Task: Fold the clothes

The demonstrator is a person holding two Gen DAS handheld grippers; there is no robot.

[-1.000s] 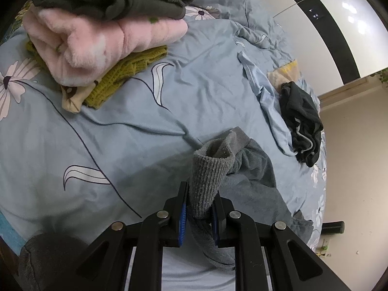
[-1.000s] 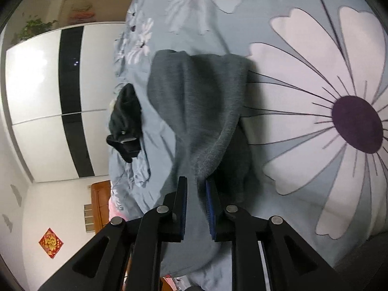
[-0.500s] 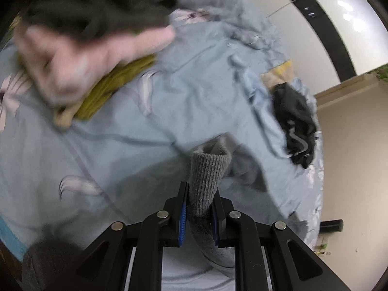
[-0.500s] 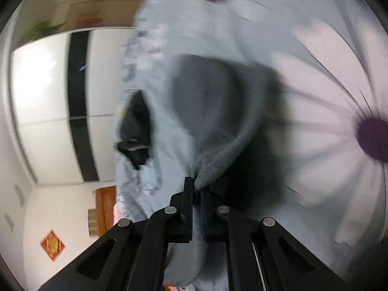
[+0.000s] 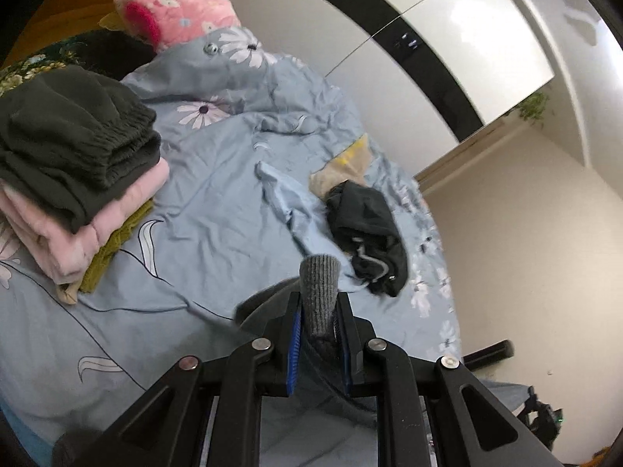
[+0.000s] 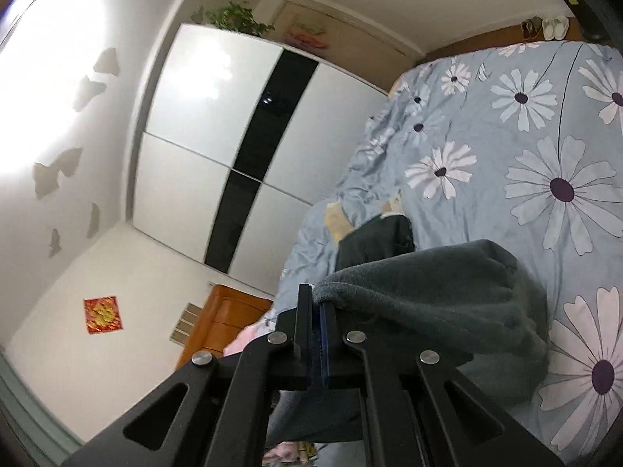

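Note:
My left gripper (image 5: 318, 303) is shut on the ribbed grey cuff (image 5: 320, 284) of a grey garment, which stands up between the blue pads and hangs below the jaws. My right gripper (image 6: 319, 303) is shut on the edge of the same grey fleece garment (image 6: 436, 303), which drapes off to the right over the bed. Both grippers hold it raised above the blue flowered bedspread (image 5: 202, 218).
A stack of folded clothes (image 5: 74, 179), dark on pink on mustard, sits at the left. A crumpled black garment (image 5: 366, 233) lies mid-bed, also in the right wrist view (image 6: 373, 241). A pink bundle (image 5: 175, 4) is by the headboard. A white and black wardrobe (image 6: 241, 148) stands beyond the bed.
Both grippers have lifted the grey garment off the bed and tilted upward. The right gripper closed fully on the fabric edge. The wardrobe and walls have come into view.

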